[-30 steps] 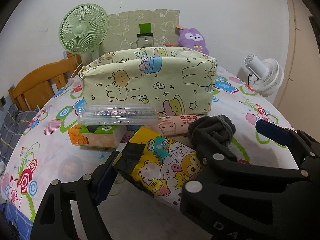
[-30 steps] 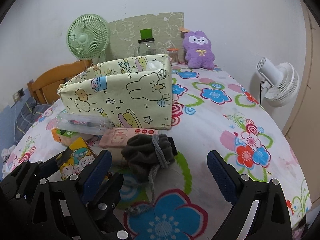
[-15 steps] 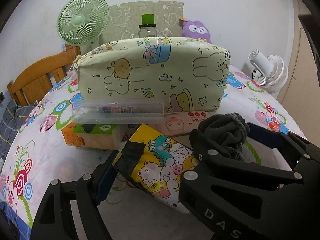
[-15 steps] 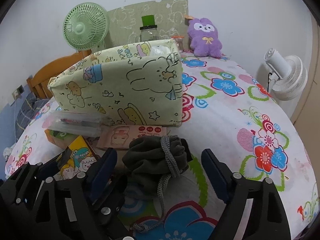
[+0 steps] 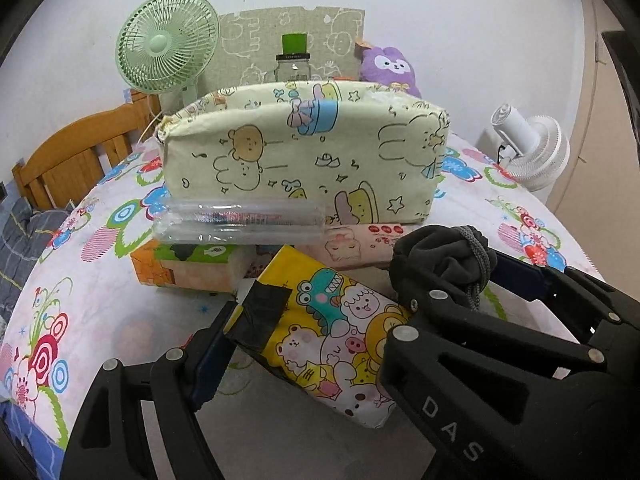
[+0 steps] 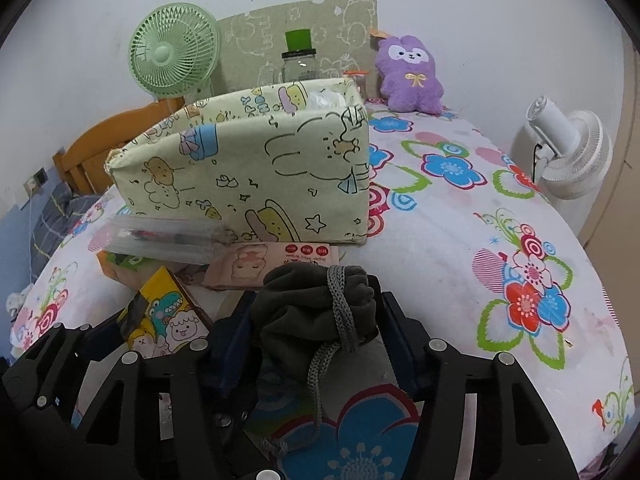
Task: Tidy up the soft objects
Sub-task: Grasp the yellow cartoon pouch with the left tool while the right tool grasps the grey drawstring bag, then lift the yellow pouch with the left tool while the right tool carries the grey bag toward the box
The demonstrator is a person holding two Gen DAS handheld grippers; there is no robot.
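Note:
A yellow cartoon-print tissue pack (image 5: 340, 336) sits between the fingers of my left gripper (image 5: 312, 328). The left pad presses on its black-taped end. The right finger is hidden behind my right gripper, so I read the left gripper as shut on the pack. A dark grey drawstring pouch (image 6: 316, 312) lies on the flowered tablecloth (image 6: 460, 248). My right gripper (image 6: 316, 320) straddles it, jaws closing, with the blue pads touching both its sides. Just behind stands the pale green cartoon fabric bin (image 6: 248, 172), open at the top.
A clear pen case (image 5: 240, 220) rests on an orange-green tissue pack (image 5: 192, 268), and a pink wipes pack (image 6: 272, 260) lies against the bin's front. At the back are a green fan (image 5: 168, 60), a glass jar (image 6: 300, 66) and a purple plush (image 6: 410, 76). A white fan (image 6: 568, 152) stands right and a wooden chair (image 5: 72, 156) left.
The right jaws have narrowed from wide apart to the sides of the grey pouch. Both views have edged closer to the bin. The left gripper keeps the yellow pack.

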